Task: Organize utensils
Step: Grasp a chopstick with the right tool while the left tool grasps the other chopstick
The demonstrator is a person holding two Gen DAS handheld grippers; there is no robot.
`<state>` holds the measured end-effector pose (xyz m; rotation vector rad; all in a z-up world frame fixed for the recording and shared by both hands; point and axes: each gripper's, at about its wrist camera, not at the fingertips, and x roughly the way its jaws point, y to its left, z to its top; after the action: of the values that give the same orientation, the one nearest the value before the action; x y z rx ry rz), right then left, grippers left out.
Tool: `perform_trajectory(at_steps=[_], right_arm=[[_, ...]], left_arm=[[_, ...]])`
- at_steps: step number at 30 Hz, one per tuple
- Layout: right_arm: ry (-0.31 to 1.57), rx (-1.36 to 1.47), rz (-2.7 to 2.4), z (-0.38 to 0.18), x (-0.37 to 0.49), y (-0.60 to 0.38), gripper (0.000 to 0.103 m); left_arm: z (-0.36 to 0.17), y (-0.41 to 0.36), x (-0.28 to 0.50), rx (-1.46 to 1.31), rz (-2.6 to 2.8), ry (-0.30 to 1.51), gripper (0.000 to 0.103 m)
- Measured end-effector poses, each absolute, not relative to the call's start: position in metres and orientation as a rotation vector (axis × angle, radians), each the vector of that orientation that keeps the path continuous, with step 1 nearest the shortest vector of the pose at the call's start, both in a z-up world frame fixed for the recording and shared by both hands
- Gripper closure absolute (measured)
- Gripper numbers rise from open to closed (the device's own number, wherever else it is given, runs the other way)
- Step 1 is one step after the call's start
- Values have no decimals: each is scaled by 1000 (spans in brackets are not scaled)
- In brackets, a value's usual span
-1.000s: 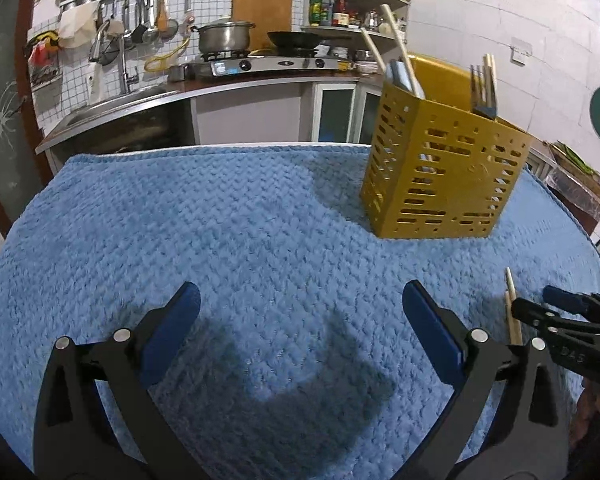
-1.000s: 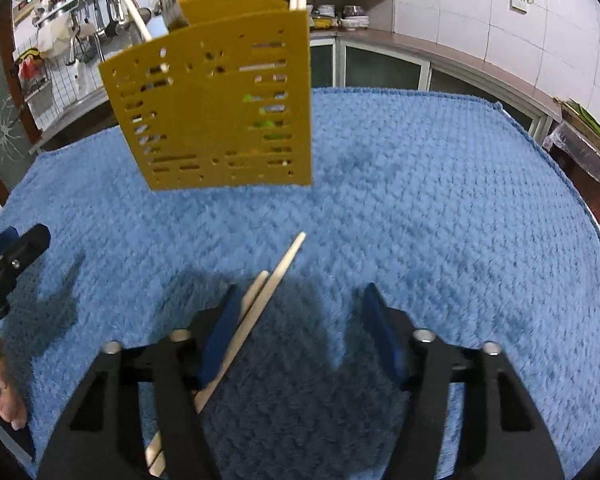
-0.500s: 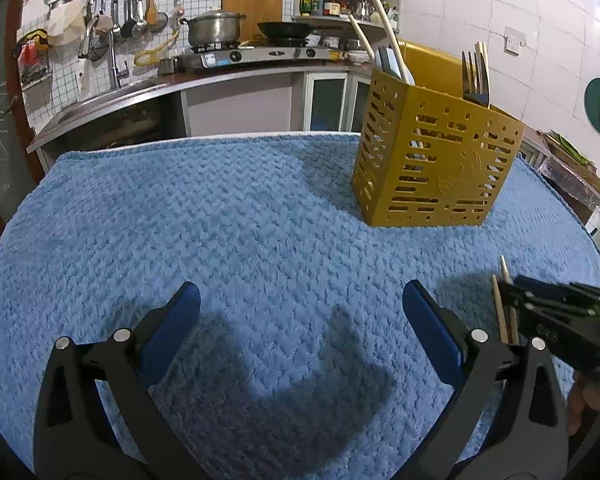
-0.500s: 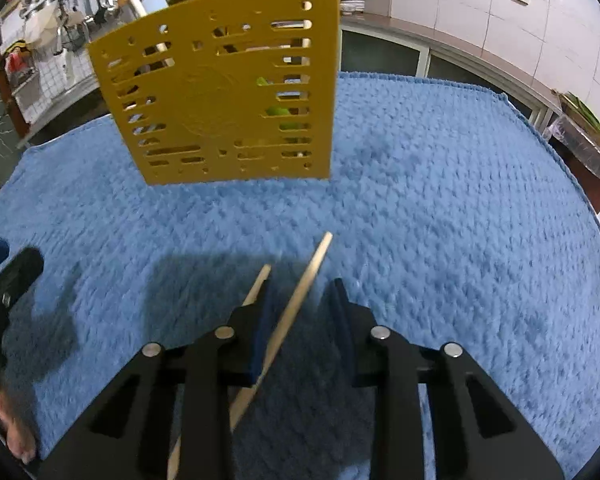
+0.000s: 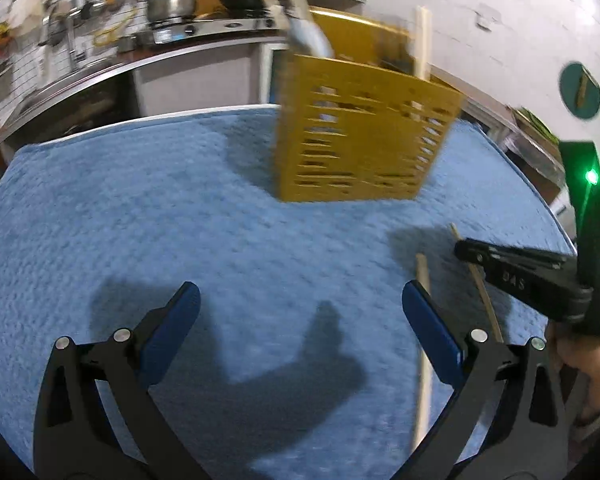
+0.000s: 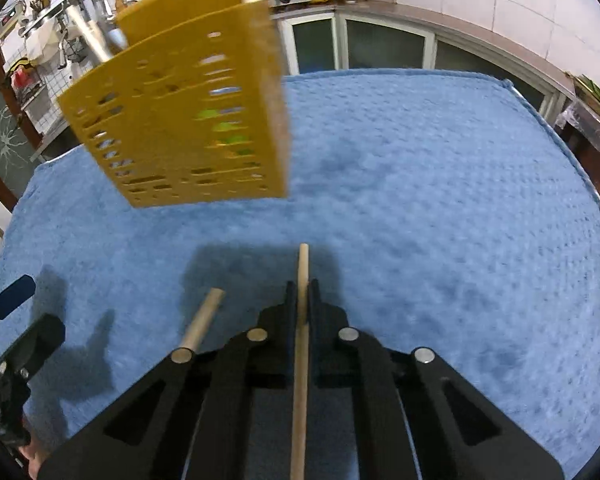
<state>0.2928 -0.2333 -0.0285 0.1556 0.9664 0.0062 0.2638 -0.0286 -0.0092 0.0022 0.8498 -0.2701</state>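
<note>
My right gripper (image 6: pixel 302 292) points down at the blue cloth, its jaws closing tight on a thin wooden chopstick (image 6: pixel 303 264) that runs straight between the pads. A second chopstick (image 6: pixel 204 316) lies loose on the cloth just left of it. The yellow slotted utensil holder (image 6: pixel 180 120) stands ahead to the left, with chopsticks and cutlery in it. In the left wrist view my left gripper (image 5: pixel 300 312) is open with nothing between its fingers. The loose chopstick (image 5: pixel 423 360) lies by its right finger. The right gripper (image 5: pixel 466 250) and the held chopstick (image 5: pixel 484 296) show at the right.
A blue textured cloth (image 5: pixel 140 200) covers the whole table. Behind its far edge runs a kitchen counter with a stove and a steel pot (image 5: pixel 172 0). A person's hand (image 5: pixel 580 352) holds the right gripper at the right edge.
The right jaws have closed from wide apart onto one chopstick, and the other stays on the cloth. The left gripper has swung right, toward the chopsticks and the holder.
</note>
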Motion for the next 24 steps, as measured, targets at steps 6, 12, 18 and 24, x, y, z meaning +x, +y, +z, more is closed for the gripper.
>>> perform_trajectory(at_steps=[6, 12, 18, 24], right_arm=[[956, 208, -26, -32, 280, -277, 97], [941, 225, -32, -34, 271, -297, 97], [933, 231, -14, -34, 276, -304, 97], [917, 223, 17, -27, 275, -300, 97]], left_arm=[[-19, -87, 259, 96, -353, 913, 22], [-35, -120, 264, 144, -368, 983, 51], [-43, -141, 272, 183, -323, 1015, 79], [-41, -138, 298, 120, -296, 1065, 96]])
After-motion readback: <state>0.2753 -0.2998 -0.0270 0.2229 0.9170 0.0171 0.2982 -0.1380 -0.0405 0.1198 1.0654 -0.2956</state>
